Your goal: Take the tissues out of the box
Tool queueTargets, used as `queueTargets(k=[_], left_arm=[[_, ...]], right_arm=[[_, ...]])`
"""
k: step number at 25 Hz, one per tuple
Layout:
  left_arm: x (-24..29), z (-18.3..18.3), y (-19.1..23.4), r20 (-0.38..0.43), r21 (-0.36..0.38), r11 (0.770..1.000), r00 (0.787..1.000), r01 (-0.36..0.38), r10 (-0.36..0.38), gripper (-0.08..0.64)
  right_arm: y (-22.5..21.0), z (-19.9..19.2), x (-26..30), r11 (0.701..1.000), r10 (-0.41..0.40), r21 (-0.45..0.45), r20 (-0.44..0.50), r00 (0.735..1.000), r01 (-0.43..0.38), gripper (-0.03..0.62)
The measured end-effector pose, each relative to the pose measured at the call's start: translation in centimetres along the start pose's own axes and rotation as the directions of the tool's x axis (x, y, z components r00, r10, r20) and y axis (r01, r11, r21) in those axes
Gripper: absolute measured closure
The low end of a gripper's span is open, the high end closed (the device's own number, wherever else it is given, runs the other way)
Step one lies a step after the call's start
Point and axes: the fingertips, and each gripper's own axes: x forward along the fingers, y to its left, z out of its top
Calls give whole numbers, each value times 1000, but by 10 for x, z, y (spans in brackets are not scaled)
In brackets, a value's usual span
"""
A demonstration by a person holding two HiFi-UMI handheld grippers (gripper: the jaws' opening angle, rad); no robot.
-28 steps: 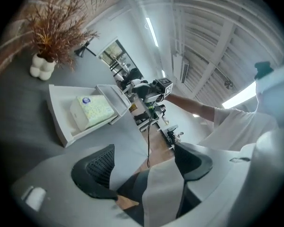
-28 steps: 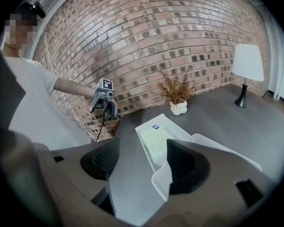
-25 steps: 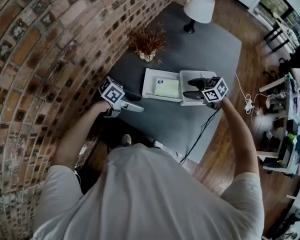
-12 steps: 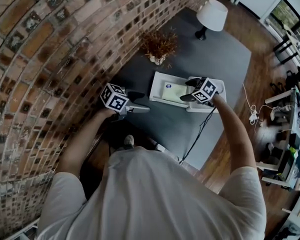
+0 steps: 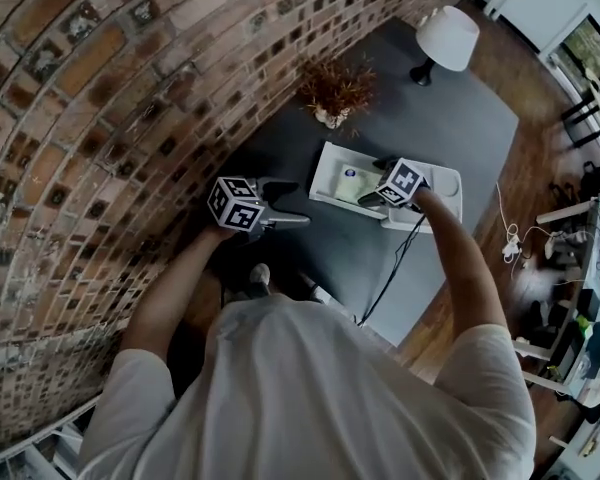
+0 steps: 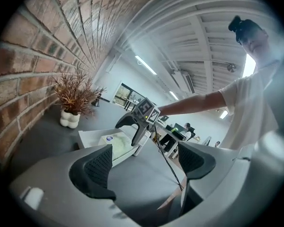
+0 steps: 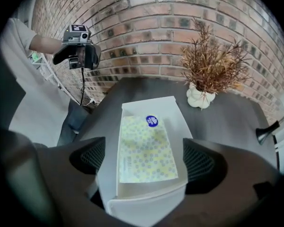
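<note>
Jaws of the right gripper (image 7: 144, 163) are opening, one pad to either side of the near end of the white box (image 7: 165, 108), with neither pad touching it. The tissue pack (image 7: 146, 150) lies flat inside the box, which stands mid-tabletop (image 7: 227, 126), with the dried plant (image 7: 210, 70) behind it at the wall edge. The left gripper (image 6: 146, 163) hangs over the tabletop's near left edge, well apart from the box, jaws apart and empty. Risk: at this spread the pads straddle the box walls, so closing here would likely clamp the box, not the pack. Risk: the pack fills most of the box floor, leaving little room for a pad beside it. The pack is a thin, soft-looking rectangle, pale yellow with a dotted pattern and a round blue sticker at its far end.
</note>
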Motion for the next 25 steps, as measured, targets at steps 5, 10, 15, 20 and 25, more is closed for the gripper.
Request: queueTargets(k=[5,10,15,20,25], left_arm=[[-10,11,1,100,54,997,993,-61,56,126],[-15,12,2,128,80,990,986,-114,103,126],[-18,12,1,129,138,974,978,-179,162,117],[-23,17,0,164,158,961,966,-225,199,117],[-28,17,1,191,149,956,956,-252,223,117]], right_arm=[[1,5,17,999,-2,-41,-51,999,0,72],[-3,7,30,998,-9,-67,-87,996,3,72],[-7,12,38,995,-26,-100,-105,994,15,72],[-5,10,46,990,-43,-142,-149,988,22,72],[-4,8,51,992,-26,-125,-169,985,5,72]])
